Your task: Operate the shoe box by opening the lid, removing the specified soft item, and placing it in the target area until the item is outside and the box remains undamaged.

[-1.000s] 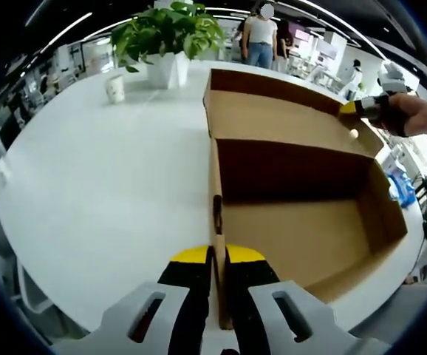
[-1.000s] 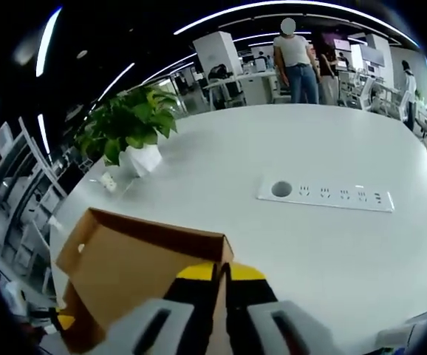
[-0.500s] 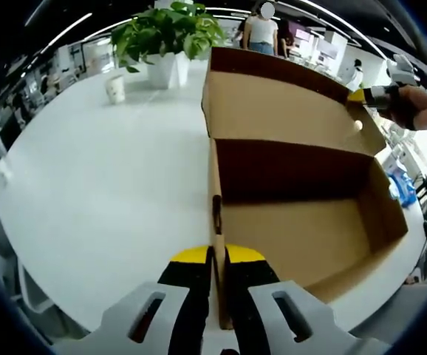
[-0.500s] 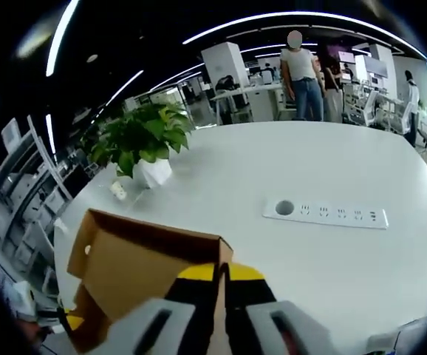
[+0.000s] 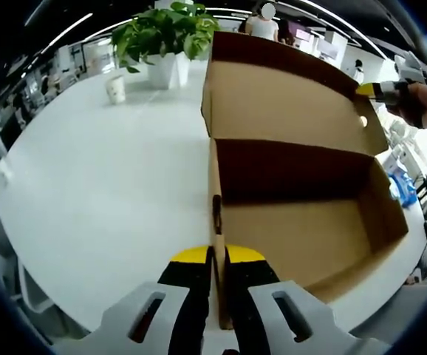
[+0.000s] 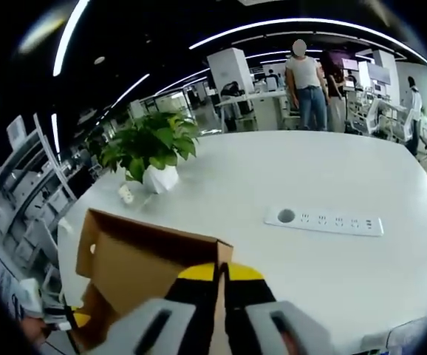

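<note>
Currently both grippers grip cardboard. Left gripper (image 5: 219, 260) is pinched on the box (image 5: 302, 244) wall edge, jaws pressed together on it. Right gripper (image 6: 220, 272) is clamped on the lid (image 6: 143, 259) flap corner, lid raised to abt upright. Box sits on white table (image 5: 103, 185), near its edge. Box interior looks bare; soft item not visible, so location can't be told. Advice: swing lid fwd along the hinge arc, slow; left holds wall w/o crushing; avoid tearing corner. Plant (image 6: 148, 148) well apart.
</note>
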A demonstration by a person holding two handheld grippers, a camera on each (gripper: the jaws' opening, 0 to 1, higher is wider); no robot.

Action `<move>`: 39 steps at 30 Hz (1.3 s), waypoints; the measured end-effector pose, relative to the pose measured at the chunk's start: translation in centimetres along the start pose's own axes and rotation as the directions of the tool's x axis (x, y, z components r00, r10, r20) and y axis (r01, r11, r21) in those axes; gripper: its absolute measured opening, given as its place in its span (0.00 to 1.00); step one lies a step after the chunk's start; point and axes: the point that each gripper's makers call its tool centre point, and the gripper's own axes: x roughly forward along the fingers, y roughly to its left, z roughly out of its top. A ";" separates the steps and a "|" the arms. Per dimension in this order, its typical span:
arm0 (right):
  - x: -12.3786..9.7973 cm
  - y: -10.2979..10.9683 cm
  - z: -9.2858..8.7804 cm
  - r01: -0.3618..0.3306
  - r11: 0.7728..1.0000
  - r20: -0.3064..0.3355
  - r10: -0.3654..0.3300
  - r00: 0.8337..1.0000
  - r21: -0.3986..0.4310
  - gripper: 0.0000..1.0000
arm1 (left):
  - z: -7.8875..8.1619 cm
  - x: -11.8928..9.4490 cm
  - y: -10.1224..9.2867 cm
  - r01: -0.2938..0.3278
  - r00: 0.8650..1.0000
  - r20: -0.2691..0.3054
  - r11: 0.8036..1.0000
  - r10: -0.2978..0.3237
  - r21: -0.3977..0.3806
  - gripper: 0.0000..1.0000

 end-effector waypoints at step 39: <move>-7.1 3.7 -0.3 0.018 0.996 0.127 -0.007 0.992 -0.087 0.00 | -0.1 -1.0 -0.5 -0.002 1.000 0.010 1.000 0.002 -0.009 0.04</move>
